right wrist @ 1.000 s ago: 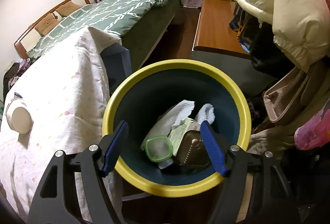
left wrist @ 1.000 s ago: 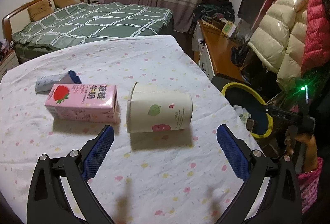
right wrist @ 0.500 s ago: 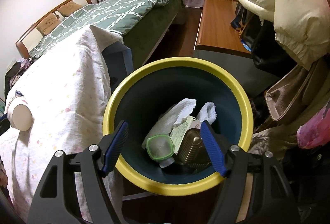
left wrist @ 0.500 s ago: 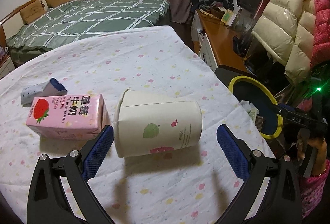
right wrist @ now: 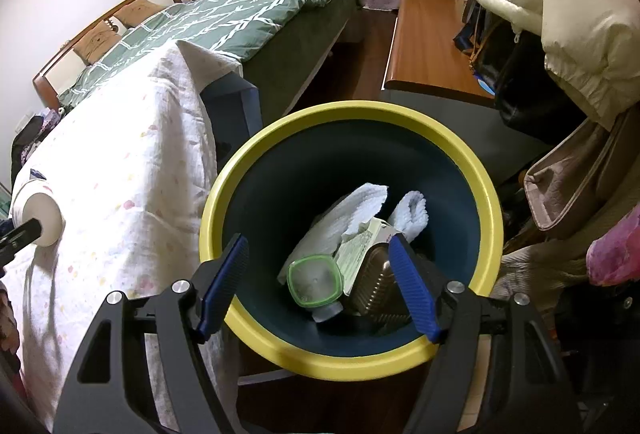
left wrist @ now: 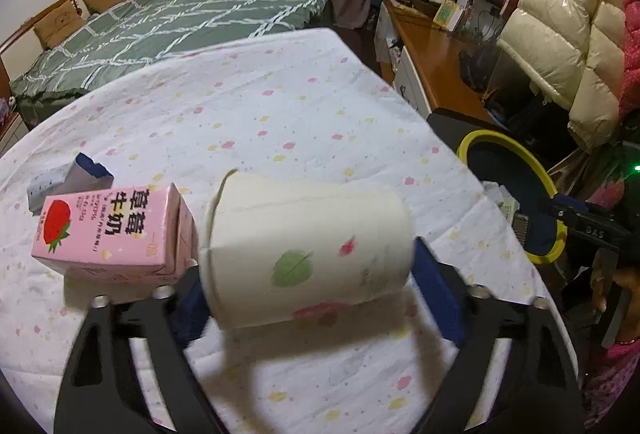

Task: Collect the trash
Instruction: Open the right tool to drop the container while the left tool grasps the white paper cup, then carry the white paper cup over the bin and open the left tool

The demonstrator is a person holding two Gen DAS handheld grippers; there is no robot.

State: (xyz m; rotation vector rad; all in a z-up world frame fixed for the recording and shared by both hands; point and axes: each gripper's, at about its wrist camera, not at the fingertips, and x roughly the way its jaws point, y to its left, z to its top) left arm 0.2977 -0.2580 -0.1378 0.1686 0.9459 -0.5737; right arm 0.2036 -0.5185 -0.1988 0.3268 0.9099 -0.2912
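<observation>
A white paper cup (left wrist: 308,254) with a green leaf print lies on its side on the spotted tablecloth (left wrist: 280,114). My left gripper (left wrist: 308,298) has its blue pads on either side of the cup, close against both ends. A pink strawberry milk carton (left wrist: 108,230) lies just left of the cup, with a small blue-and-white carton (left wrist: 64,182) behind it. My right gripper (right wrist: 316,286) is open and empty above the yellow-rimmed bin (right wrist: 488,194), which holds tissues, a green-lidded container and a bottle. The cup also shows in the right wrist view (right wrist: 38,218).
The bin also shows in the left wrist view (left wrist: 548,190), beside the table's right edge. A wooden desk (right wrist: 424,46), hanging puffer jackets (left wrist: 560,46) and a green bed (left wrist: 180,18) surround the table.
My left gripper has moved forward to the cup and its fingers have closed in around it. The right gripper has stayed over the bin.
</observation>
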